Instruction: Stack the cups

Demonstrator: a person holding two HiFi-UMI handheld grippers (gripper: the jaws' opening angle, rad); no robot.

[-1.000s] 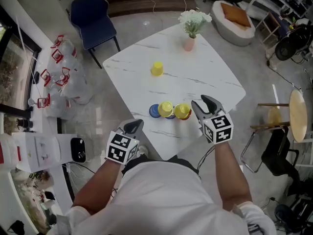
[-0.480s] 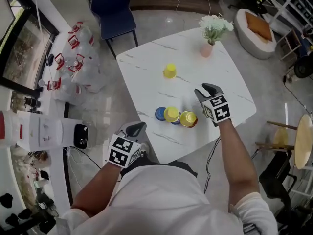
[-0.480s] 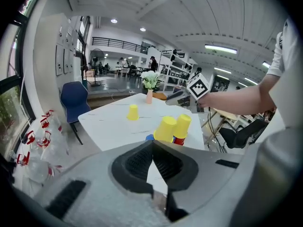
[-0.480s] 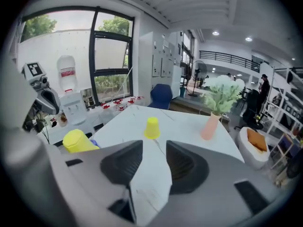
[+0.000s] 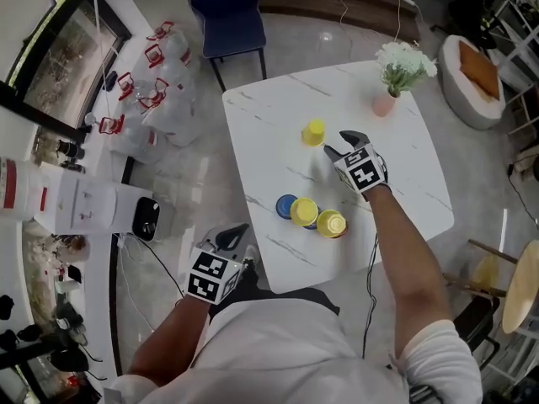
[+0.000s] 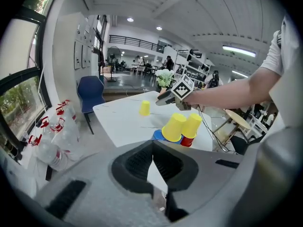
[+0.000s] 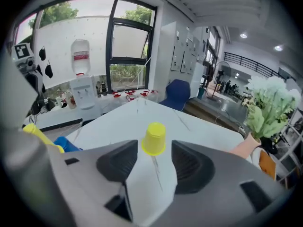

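Note:
An upside-down yellow cup (image 5: pixel 313 132) (image 7: pixel 154 139) stands alone at the middle of the white marble table (image 5: pixel 396 162). My right gripper (image 5: pixel 336 143) (image 7: pixel 152 161) is just to its right and level with it. Its jaws are opening, and the cup stands a little beyond the tips with nothing between the pads. Near the front edge sits a cluster: a blue cup (image 5: pixel 287 205), a yellow cup (image 5: pixel 304 211) and a yellow cup on a red one (image 5: pixel 331 223). My left gripper (image 5: pixel 229 236) (image 6: pixel 152 156) hangs shut and empty off the table's near-left corner.
A pink vase of white flowers (image 5: pixel 386 102) stands at the table's far right. A blue chair (image 5: pixel 229 7) is behind the table, bags of bottles (image 5: pixel 156 78) lie on the floor at left, a water dispenser (image 5: pixel 80 209) is beside them, and a round stool (image 5: pixel 522 286) is at right.
My right gripper has moved from beside the cup cluster forward across the table to the lone yellow cup. The left gripper has stayed by the near-left corner.

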